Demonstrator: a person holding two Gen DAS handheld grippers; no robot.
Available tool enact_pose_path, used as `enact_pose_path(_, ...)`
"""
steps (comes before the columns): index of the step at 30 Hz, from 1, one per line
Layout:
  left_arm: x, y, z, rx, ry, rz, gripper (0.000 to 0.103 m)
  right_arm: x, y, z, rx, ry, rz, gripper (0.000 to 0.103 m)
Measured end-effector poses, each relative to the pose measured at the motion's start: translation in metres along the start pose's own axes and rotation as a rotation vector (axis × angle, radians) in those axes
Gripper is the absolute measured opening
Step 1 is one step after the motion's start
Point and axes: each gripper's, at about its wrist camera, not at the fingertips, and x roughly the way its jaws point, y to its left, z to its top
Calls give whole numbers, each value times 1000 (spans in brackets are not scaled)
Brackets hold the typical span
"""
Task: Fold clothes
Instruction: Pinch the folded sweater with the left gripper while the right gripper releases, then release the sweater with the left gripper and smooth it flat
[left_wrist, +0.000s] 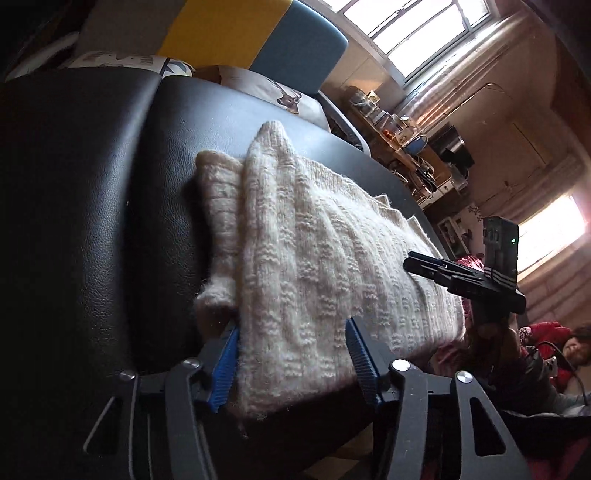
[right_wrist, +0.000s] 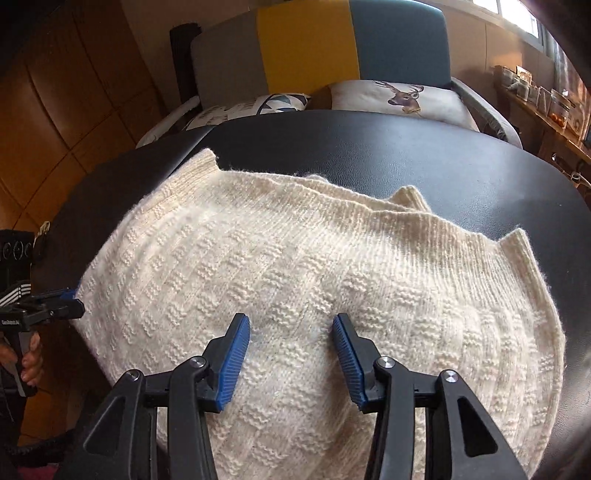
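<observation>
A cream knitted sweater (left_wrist: 314, 258) lies folded on a black leather surface (left_wrist: 92, 221), with a ribbed sleeve or cuff (left_wrist: 218, 206) sticking out along its left side. My left gripper (left_wrist: 293, 332) is open, and its blue pads (left_wrist: 229, 362) straddle the sweater's near end. In the right wrist view the sweater (right_wrist: 295, 258) spreads wide under my right gripper (right_wrist: 290, 325), which is open just above the knit and holds nothing. The left gripper (right_wrist: 62, 302) shows at the sweater's left edge. The right gripper (left_wrist: 424, 264) hovers over the sweater's right edge.
Behind the black surface (right_wrist: 406, 155) stands a sofa with a grey, yellow and blue back (right_wrist: 314, 44) and a deer-print cushion (right_wrist: 402, 96). A wooden shelf (left_wrist: 399, 136) with jars runs along the right. A person (left_wrist: 576, 347) in red sits at the lower right.
</observation>
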Motion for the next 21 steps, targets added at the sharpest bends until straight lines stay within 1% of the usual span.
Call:
enact_pose_path(1, 1, 1, -2, -3, 2, 2, 31, 1, -1, 0, -2, 2, -5, 48)
enact_pose_path(2, 0, 3, -2, -12, -3, -4, 16, 2, -1, 1, -6, 4, -10, 48)
enact_pose_path(3, -1, 4, -2, -23, -9, -11, 8, 5, -1, 1, -19, 12, -27, 48)
enact_pose_path(4, -5, 3, -6, -26, -13, -21, 8, 8, -2, 0, -38, 23, -48, 48)
enact_pose_path(6, -15, 2, -14, -29, -22, -40, 7, 12, -7, -3, -41, 3, -53, 48)
enact_pose_path(7, -16, 5, -23, -33, -6, -16, 7, 13, -9, -4, -32, -8, -49, 48)
enact_pose_path(8, -14, 14, -31, -58, 20, 2, 7, 13, -11, -5, -21, -17, -44, 48)
enact_pose_path(10, -17, 28, -43, -139, 1, -61, 7, 15, -8, -4, -41, -21, -67, 48)
enact_pose_path(11, -18, 28, -44, -149, -5, -64, 8, 15, -4, -4, -56, -19, -84, 48)
enact_pose_path(13, -19, 20, -39, -128, 11, -45, 10, 15, -3, -4, -59, -22, -91, 50)
enact_pose_path(14, -22, 15, -33, -117, 12, -35, 13, 15, -2, -4, -59, -24, -93, 50)
enact_pose_path(15, -27, 10, -25, -102, -9, -33, 20, 14, -4, -5, -49, -29, -84, 51)
enact_pose_path(16, -32, 5, -17, -87, -34, -32, 23, 13, -6, -5, -39, -34, -76, 51)
enact_pose_path(17, -35, 1, -7, -67, -63, -16, 32, 12, -7, -6, -30, -40, -67, 51)
enact_pose_path(18, -38, -2, 4, -45, -93, 2, 45, 11, -8, -7, -27, -43, -64, 51)
enact_pose_path(19, -40, -6, 14, -24, -123, 20, 50, 11, -8, -7, -29, -45, -66, 51)
enact_pose_path(20, -35, -7, 26, -13, -130, 35, 53, 11, -7, -7, -33, -45, -68, 51)
enact_pose_path(21, -29, -7, 37, -4, -132, 50, 53, 10, -8, -7, -34, -46, -66, 51)
